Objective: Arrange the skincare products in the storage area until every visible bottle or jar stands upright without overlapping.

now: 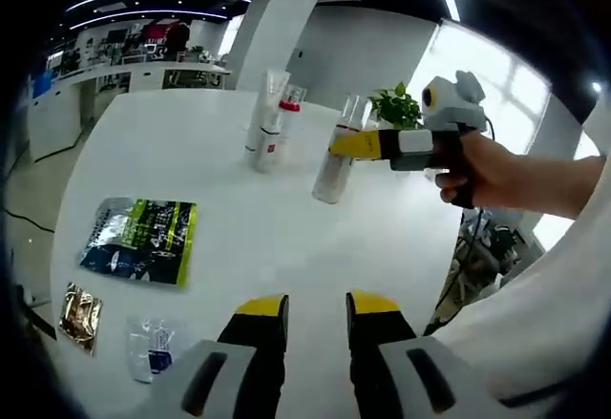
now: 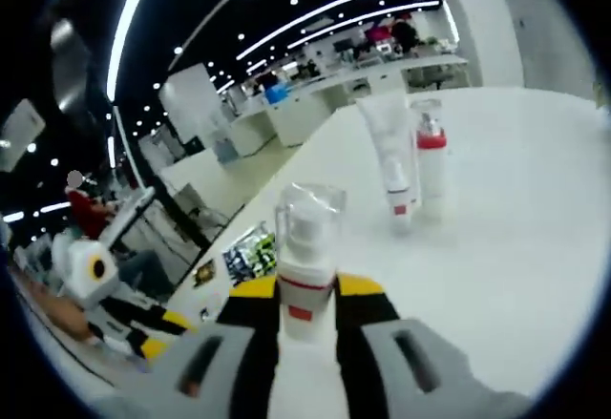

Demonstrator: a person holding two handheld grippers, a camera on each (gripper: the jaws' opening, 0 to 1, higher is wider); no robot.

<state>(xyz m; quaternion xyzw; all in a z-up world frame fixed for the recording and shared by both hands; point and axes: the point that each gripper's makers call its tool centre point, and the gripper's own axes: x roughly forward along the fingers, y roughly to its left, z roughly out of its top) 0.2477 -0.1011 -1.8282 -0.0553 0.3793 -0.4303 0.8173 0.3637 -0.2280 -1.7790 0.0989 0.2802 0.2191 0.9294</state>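
Pump bottle base hidden between jaws, sachet print too small to read

White pump bottle upright, tube beyond.

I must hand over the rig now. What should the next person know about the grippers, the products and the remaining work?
Right gripper: shut on a clear-capped pump bottle, holding it tilted above the white table.
Left gripper: open, holding nothing, low over the near table.
Standing upright together further back: a white tube and a red-collared bottle.
Lying flat at the table edge: a green-black pouch, a gold sachet and a clear sachet.
Done: two products stand.
Left: probably set the held bottle upright beside them without overlap.
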